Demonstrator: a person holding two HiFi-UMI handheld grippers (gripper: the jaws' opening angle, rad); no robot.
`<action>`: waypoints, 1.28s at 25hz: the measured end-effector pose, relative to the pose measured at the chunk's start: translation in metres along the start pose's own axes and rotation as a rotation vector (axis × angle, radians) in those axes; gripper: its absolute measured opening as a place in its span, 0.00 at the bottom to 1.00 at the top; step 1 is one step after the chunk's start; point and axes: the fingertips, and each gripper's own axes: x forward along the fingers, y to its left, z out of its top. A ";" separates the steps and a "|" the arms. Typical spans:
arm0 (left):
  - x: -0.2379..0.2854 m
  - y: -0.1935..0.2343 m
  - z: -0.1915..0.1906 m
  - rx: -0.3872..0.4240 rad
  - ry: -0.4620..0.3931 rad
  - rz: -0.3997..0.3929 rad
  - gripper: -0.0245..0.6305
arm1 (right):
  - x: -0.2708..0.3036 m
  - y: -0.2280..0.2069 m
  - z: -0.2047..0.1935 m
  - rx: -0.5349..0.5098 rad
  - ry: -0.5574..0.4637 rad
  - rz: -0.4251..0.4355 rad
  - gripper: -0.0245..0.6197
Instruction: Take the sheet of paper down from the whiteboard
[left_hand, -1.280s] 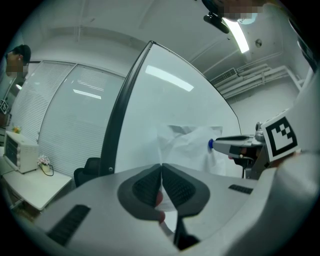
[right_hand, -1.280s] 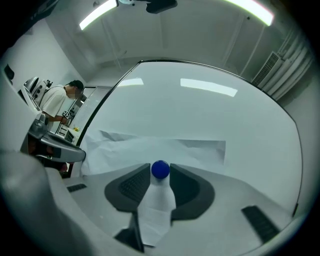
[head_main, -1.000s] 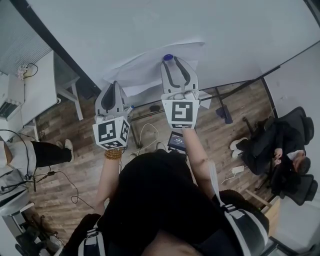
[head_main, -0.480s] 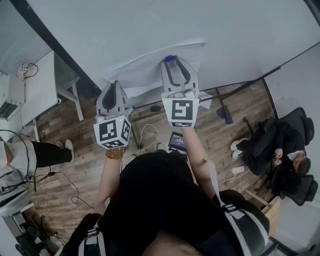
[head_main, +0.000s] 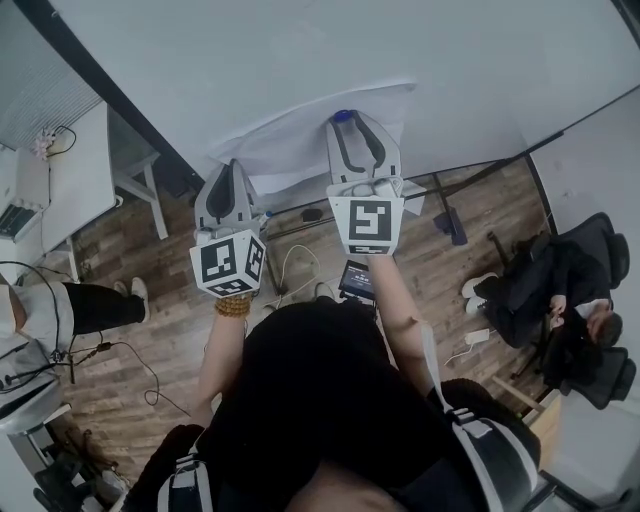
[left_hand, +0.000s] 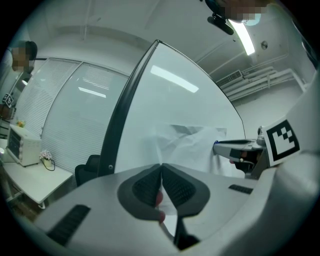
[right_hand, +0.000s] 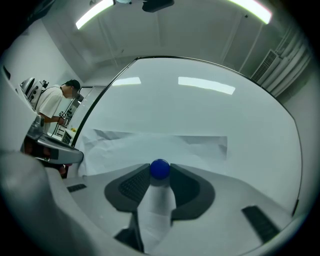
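Left gripper first: its jaws are pressed together, tips meeting, and a white sliver of the sheet of paper shows in the seam, so it has the sheet pinched at the lower left edge. Something reddish sits in that seam too; what it is, I cannot tell. The sheet is wrinkled and bulging and lies against the lower part of the whiteboard, spread between the two grippers.

Over to the right gripper - it is up at the sheet's upper middle, jaws clamped on either side of a blue round piece right at their tips. A white strip runs back between the jaws beneath it; whether that is paper, I cannot tell.

Around the edges - a white desk off to the left on the wooden floor, and a dark chair heaped with dark cloth on the far right. In the right gripper view, a person in a light shirt stands beyond the board's left edge.
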 end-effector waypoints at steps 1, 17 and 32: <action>0.001 0.000 0.000 -0.001 -0.002 0.001 0.06 | 0.001 0.000 0.000 -0.001 -0.001 0.000 0.23; 0.003 0.001 0.001 -0.005 0.000 0.018 0.06 | 0.002 -0.001 0.000 -0.002 0.010 0.004 0.23; 0.003 0.001 -0.001 -0.012 0.010 0.020 0.06 | 0.002 -0.001 0.000 0.002 0.012 0.017 0.23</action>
